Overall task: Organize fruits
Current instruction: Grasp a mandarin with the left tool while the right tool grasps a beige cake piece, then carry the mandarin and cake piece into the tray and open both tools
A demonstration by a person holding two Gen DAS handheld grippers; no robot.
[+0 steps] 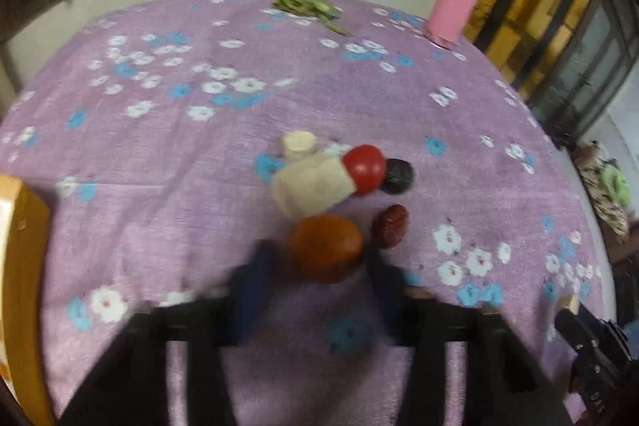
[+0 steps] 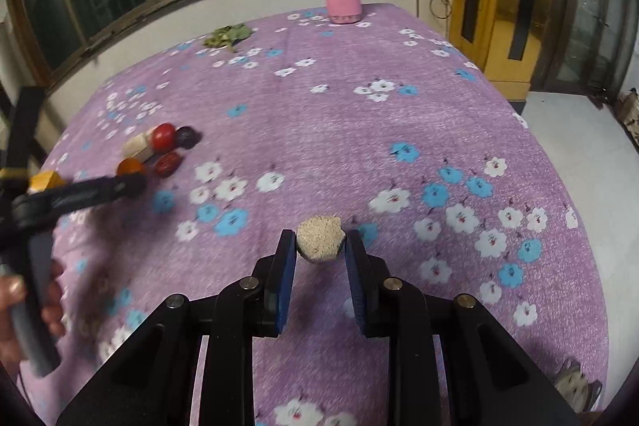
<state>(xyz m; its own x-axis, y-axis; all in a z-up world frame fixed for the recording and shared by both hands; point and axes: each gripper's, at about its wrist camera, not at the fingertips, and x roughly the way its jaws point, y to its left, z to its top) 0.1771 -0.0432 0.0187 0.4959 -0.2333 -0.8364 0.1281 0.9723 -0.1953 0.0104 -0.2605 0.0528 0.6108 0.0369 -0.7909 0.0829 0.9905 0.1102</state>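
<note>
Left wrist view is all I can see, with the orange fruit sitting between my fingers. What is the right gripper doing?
Observer: The right gripper has its fingers on either side of a beige grainy chunk; I cannot tell whether it is clamped.
Operator: Where is that chunk relative to the fruit pile?
Observer: Well to the right of the orange fruit and its neighbours, alone on the purple floral cloth.
Operator: How does my left gripper look from outside?
Observer: The left hand is bare around its handle, and the left gripper reaches in beside the orange fruit.
</note>
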